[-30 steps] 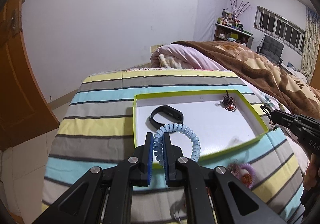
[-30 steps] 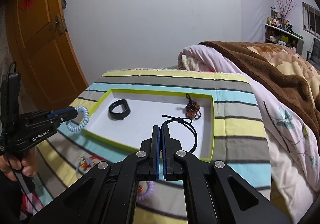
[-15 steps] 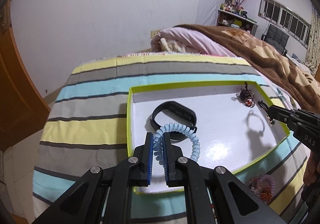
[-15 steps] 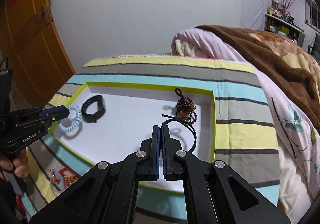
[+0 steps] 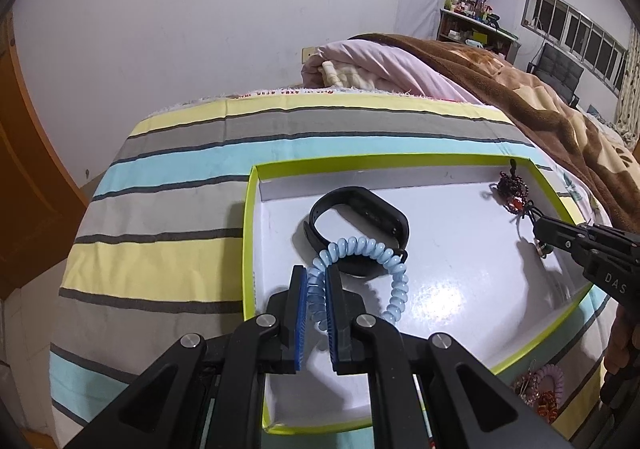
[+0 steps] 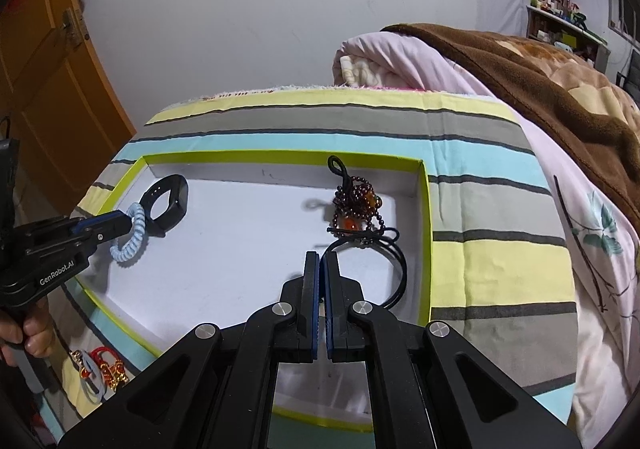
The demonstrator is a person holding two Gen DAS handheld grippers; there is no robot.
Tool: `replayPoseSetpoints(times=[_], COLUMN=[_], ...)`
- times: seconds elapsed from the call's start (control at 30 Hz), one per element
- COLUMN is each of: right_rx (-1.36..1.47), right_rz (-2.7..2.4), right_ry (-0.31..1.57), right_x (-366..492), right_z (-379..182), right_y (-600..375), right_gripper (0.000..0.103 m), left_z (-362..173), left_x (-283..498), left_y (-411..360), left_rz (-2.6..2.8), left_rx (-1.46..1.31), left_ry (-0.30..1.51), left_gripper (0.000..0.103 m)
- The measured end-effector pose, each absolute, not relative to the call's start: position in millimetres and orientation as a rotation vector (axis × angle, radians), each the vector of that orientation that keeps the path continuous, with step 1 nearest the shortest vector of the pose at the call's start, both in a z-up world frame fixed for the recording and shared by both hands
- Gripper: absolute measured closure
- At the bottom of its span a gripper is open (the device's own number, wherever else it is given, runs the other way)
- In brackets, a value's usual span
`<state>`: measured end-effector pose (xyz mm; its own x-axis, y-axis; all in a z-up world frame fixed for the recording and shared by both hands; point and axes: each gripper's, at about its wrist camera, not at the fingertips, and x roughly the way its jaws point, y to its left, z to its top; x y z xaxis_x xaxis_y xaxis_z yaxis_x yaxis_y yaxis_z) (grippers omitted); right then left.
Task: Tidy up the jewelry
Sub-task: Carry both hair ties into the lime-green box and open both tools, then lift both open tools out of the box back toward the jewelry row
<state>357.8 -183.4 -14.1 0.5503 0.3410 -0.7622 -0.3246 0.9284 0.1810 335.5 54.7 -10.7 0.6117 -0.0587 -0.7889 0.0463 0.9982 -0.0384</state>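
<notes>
Inside green-rimmed tray: black band, beaded bracelet; left gripper clamped on blue coil tie, right gripper pinching black cord.

Striped bedsheet, brown blanket over pink quilt, orange door, cluttered shelf.

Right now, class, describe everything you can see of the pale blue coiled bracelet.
The coiled bracelet is a pale blue, glossy, plastic-looking spiral cord forming a loop. The left hand-held gripper pinches one side of it; the rest arcs over the white tray, in front of the black wristband. Whether it touches them is unclear.
</notes>
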Motion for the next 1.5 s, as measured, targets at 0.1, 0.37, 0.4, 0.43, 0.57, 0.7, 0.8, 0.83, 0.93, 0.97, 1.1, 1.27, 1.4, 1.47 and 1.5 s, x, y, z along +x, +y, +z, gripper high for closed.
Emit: replayPoseSetpoints(times=[0.1, 0.37, 0.4, 0.43, 0.57, 0.7, 0.8, 0.83, 0.93, 0.97, 1.1, 1.27, 1.4, 1.47, 1.5], right_rx=[0.018, 0.006, 0.006, 0.005, 0.004, 0.014, 0.015, 0.016, 0.024, 0.029, 0.037, 0.050, 0.044, 0.038, 0.037], right_rz=[0.392, 0.394, 0.395, 0.396, 0.396, 0.398, 0.404, 0.406, 0.412, 0.414, 0.421, 0.442, 0.457, 0.464, 0.467], right_ry=[0.916, 0.907, 0.905, 0.902, 0.888, 0.873, 0.858, 0.851, 0.835, 0.827, 0.813, 0.803, 0.804, 0.806, 0.805], right_x=[357.0, 349.6, 348.7, 346.3, 336.7, 324.9, 313.1, 308.5, 293.6, 286.6, 265.7, 234.0, 206.3, 194.4, 188.6], right_z=[-15.8, -13.6, -12.9, -11.7, -6.2, 1.5, 8.6, 11.2, 18.7, 21.7, 28.3, 34.2, 35.1, 35.0, 35.2], right_y=[-183.5, -181.9, -182.1, -182.3, -184.2, -186.9, -188.4, -189.1, -191.5, -192.9, -196.4, -202.1, -203.2, -203.8, -204.3], right_gripper=[0.101, 0.085, 0.085, 0.085, 0.085, 0.085, 0.085, 0.085, 0.085, 0.085, 0.085, 0.085, 0.085, 0.085, 0.085], left_z=[-10.8, -9.6, -8.6, -7.4, -0.6, 7.4, 14.0, 16.2, 22.3, 23.8, 28.7, 30.1, 28.5, 28.0, 28.3], left_x=[331.7, 322.3, 320.3, 318.3, 306.9, 293.6, 280.4, 275.1, 258.1, 252.4, 225.6, 188.7, 165.8, 153.4, 149.6], left_y=[52.8, 52.2, 52.8, 53.1, 54.6, 54.9, 55.9, 56.4, 57.3, 57.2, 56.7, 56.7, 59.3, 60.4, 60.3], left_rz=[-0.054, -0.059, -0.057, -0.057, -0.060, -0.061, -0.063, -0.064, -0.063, -0.064, -0.066, -0.062, -0.058, -0.055, -0.056], left_rx=[0.001, -0.004, -0.006, -0.008, -0.017, -0.023, -0.029, -0.030, -0.036, -0.039, -0.036, -0.041, -0.056, -0.064, -0.066], left_ry=[0.903, 0.905, 0.903, 0.898, 0.881, 0.864, 0.851, 0.845, 0.831, 0.827, 0.810, 0.801, 0.807, 0.808, 0.807], left_gripper=[0.094, 0.094, 0.094, 0.094, 0.094, 0.094, 0.094, 0.094, 0.094, 0.094, 0.094, 0.094, 0.094, 0.094, 0.094])
